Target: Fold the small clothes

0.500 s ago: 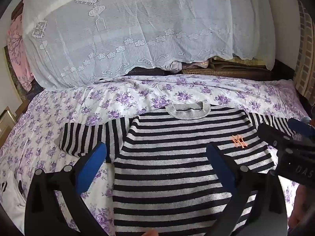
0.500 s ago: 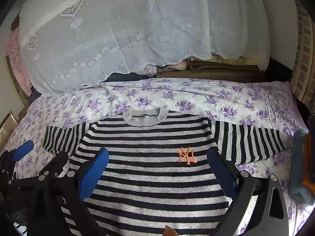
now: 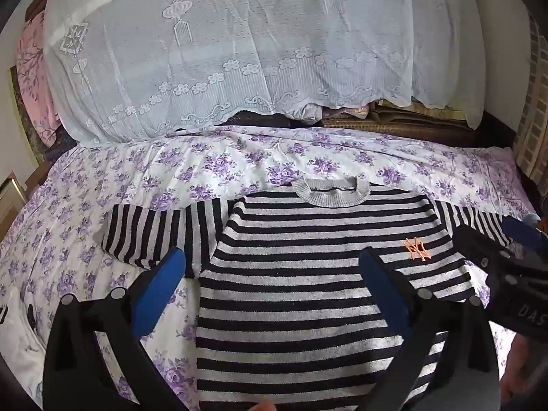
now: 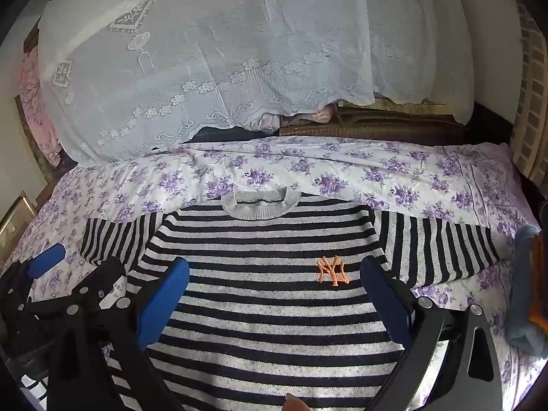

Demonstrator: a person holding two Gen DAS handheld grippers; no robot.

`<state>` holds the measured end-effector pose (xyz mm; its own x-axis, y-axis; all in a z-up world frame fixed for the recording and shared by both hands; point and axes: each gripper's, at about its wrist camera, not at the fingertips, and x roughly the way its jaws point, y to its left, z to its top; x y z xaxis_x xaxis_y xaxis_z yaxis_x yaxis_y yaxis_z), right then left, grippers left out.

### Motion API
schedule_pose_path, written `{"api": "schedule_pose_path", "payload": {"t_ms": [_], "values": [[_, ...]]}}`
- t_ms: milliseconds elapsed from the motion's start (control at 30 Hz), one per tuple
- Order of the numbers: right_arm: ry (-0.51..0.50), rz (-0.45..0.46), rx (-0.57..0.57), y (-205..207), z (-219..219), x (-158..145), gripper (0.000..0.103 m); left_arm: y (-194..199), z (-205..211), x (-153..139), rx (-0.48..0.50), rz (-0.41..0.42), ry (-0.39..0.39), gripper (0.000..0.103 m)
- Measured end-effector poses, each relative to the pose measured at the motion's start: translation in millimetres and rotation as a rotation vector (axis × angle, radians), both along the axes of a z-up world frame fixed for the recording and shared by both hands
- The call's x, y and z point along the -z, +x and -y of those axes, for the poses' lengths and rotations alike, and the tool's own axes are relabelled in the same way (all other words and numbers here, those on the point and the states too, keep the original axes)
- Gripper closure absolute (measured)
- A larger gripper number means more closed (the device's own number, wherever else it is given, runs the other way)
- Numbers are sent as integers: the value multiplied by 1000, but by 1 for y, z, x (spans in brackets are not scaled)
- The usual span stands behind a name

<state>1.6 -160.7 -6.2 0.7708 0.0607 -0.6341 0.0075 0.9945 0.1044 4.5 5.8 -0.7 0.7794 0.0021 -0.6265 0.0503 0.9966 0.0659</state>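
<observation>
Striped sweater (image 3: pixel 301 274) lies flat, front up, on bed w/ purple-flower sheet (image 3: pixel 205 171); grey collar (image 3: pixel 331 193) at far end, both sleeves spread out left & right. Orange logo (image 4: pixel 332 270) on chest, right of centre. Left hand-held gripper (image 3: pixel 270 294) hovers over sweater's near left part, blue fingers (image 3: pixel 161 291) wide apart, nothing held. Right hand-held gripper (image 4: pixel 274 303) over near middle, fingers also apart, empty. White lace cover (image 3: pixel 239 51) drapes a pile at far side of bed.

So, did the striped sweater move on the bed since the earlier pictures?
No. In both wrist views the striped sweater lies at the same spot on the floral sheet, collar and sleeves unchanged.
</observation>
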Motion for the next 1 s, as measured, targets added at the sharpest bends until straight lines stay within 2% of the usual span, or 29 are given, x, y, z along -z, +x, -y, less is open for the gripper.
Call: {"api": "schedule_pose_path", "payload": {"t_ms": [1000], "values": [[7, 5, -2, -2, -3, -1, 3, -1, -3, 2, 2, -2, -1, 4]]}}
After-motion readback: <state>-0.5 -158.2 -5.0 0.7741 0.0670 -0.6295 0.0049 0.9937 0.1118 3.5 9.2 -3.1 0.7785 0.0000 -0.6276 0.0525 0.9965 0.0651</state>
